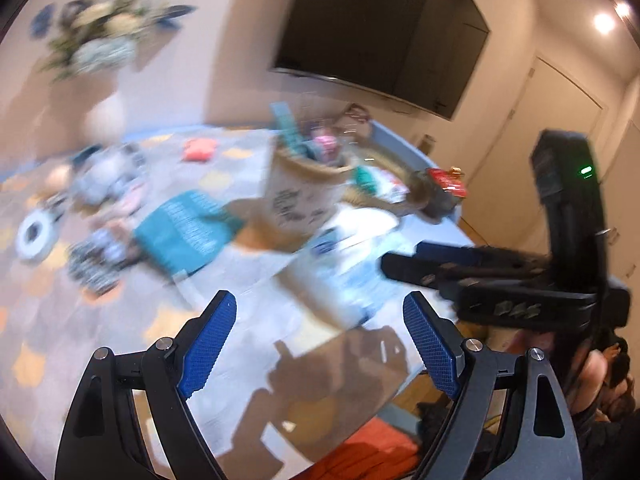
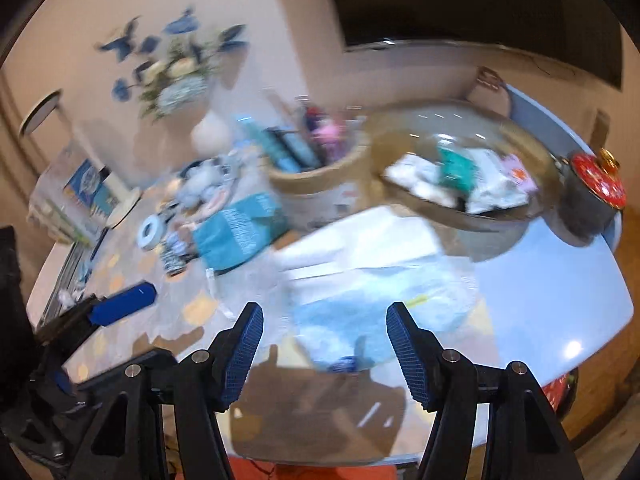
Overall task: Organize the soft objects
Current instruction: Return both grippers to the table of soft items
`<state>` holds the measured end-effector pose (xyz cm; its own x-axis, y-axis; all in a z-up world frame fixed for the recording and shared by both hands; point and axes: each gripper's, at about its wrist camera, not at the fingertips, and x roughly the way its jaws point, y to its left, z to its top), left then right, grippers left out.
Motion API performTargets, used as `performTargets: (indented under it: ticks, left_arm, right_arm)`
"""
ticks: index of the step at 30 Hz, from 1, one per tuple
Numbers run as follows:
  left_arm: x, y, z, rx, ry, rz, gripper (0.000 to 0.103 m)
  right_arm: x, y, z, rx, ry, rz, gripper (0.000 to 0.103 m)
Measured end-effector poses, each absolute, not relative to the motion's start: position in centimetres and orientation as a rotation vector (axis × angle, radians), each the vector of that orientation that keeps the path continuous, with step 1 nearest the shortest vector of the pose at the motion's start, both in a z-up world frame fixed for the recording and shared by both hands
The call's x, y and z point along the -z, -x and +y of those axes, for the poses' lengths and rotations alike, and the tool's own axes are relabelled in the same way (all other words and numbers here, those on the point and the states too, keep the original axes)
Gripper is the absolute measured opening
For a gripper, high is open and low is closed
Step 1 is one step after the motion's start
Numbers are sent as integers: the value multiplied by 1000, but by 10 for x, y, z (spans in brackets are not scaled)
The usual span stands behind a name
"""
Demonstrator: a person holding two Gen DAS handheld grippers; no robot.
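Observation:
Both views are motion-blurred. My left gripper (image 1: 320, 312) is open and empty above the table's near edge. My right gripper (image 2: 324, 320) is open and empty; it also shows from the side in the left wrist view (image 1: 404, 260). A white and light-blue soft pad (image 2: 380, 284) lies flat on the table just beyond the right gripper, and shows in the left wrist view (image 1: 348, 256). A teal cloth (image 2: 236, 236) lies to its left, also in the left wrist view (image 1: 184, 232). A shallow woven basket (image 2: 516, 216) holds several soft items.
A tall round beige basket (image 1: 304, 196) holding upright items stands mid-table. A tape roll (image 2: 150, 232), small patterned items (image 1: 96, 264) and a vase of flowers (image 2: 180, 80) are at the left. A dark pot with a red lid (image 2: 592, 196) stands at the right. The table edge (image 2: 616, 308) curves nearby.

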<state>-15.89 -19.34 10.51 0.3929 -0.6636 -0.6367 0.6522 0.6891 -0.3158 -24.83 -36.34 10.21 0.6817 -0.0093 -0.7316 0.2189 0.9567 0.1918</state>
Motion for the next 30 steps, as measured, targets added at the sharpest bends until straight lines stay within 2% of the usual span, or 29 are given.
performTargets:
  ticks: [5, 8, 13, 19, 23, 26, 28, 30]
  left_arm:
    - [-86, 134, -124, 639, 92, 799, 85]
    - [-69, 112, -88, 474, 102, 803, 85]
    - [-41, 82, -45, 344, 94, 828, 85]
    - [-25, 59, -15, 238, 99, 797, 85]
    - [-4, 40, 0, 240, 206, 879, 85]
    - [-4, 41, 2, 213, 211, 873, 85]
    - [-3, 42, -2, 201, 189, 878, 85]
    - [-2, 41, -7, 202, 159, 886, 90]
  right_arm:
    - [-98, 234, -309, 35, -169, 829, 64]
    - [-85, 219, -277, -5, -102, 851, 74]
    - [-56, 194, -236, -98, -61, 867, 74]
    - [-27, 155, -219, -136, -78, 892, 74]
    - [-10, 139, -212, -159, -85, 843, 74]
    - [1, 135, -205, -124, -44, 809, 82]
    - [10, 128, -203, -76, -21, 840, 83]
    - [12, 125, -204, -70, -20, 856, 88]
